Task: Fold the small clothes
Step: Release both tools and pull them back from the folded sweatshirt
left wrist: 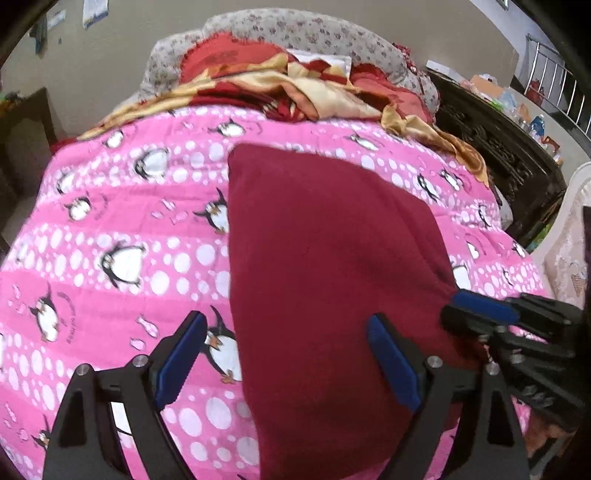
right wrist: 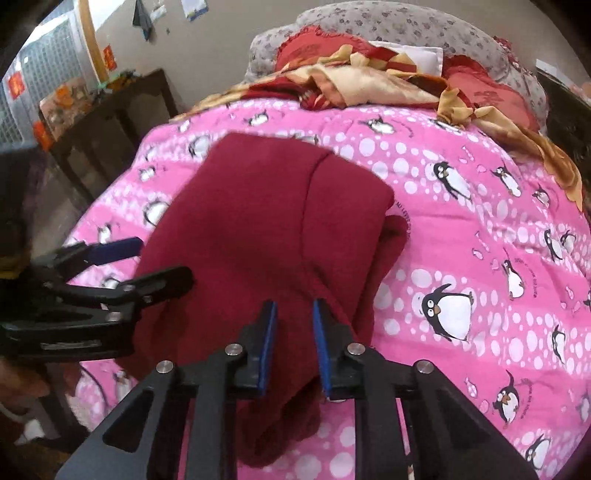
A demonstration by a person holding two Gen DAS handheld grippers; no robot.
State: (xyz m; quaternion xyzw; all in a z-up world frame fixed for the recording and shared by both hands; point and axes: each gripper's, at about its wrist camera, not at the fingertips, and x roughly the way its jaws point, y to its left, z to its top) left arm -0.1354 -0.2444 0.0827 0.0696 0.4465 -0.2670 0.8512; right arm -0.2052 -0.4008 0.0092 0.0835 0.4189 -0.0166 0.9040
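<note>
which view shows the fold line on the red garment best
The right wrist view: the red garment shows a seam or fold line running down it, with a bunched right edge. The left wrist view shows only a smooth, flat face.

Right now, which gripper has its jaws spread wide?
The left gripper: its blue pads stand far apart, straddling the near left edge of the maroon garment. The right gripper shows only a narrow gap, with maroon cloth in it.

A pink quilt [left wrist: 122,229] printed with penguins and white dots covers the bed. At its far end lies a rumpled red and gold blanket [right wrist: 369,85] against grey flowered pillows [left wrist: 314,33]. A dark wooden cabinet [right wrist: 110,122] stands beside the bed.
</note>
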